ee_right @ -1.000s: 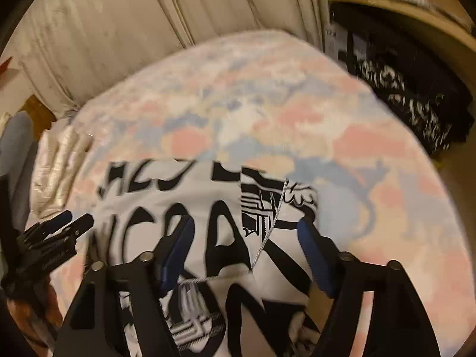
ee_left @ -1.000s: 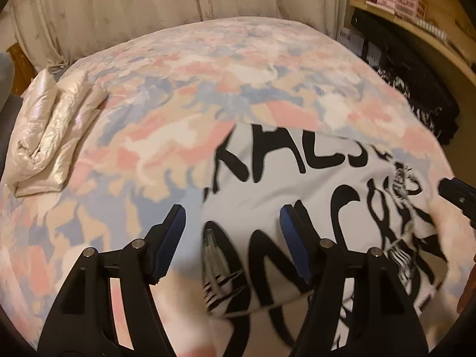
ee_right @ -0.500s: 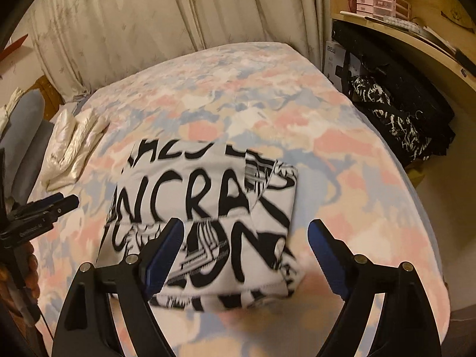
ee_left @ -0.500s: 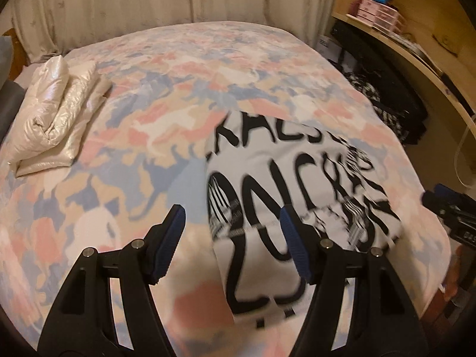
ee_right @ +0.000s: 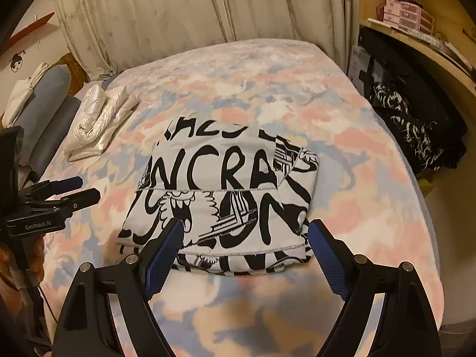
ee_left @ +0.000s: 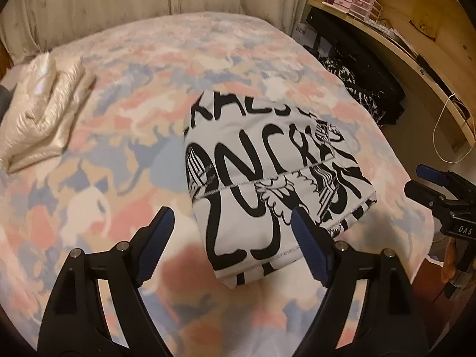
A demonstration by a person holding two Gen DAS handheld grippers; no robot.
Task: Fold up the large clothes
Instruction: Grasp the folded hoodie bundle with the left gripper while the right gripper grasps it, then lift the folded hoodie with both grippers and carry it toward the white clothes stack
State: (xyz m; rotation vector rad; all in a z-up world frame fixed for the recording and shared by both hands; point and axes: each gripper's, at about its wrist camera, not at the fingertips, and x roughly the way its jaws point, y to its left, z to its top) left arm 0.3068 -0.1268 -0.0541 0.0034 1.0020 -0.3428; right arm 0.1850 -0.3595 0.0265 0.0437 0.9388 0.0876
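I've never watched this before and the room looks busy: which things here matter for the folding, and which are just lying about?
Part of the job:
- printed garment, folded on the bed
- left gripper, open, holding nothing
- right gripper, open, holding nothing

Just lying about:
- shiny cream bundle
- black printed clothes beside the bed
- pink drawers on the shelf
- curtain

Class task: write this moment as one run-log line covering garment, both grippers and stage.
garment: folded, on bed | left gripper: open, jaws just widened, empty | right gripper: open, empty | stage: fold looks done
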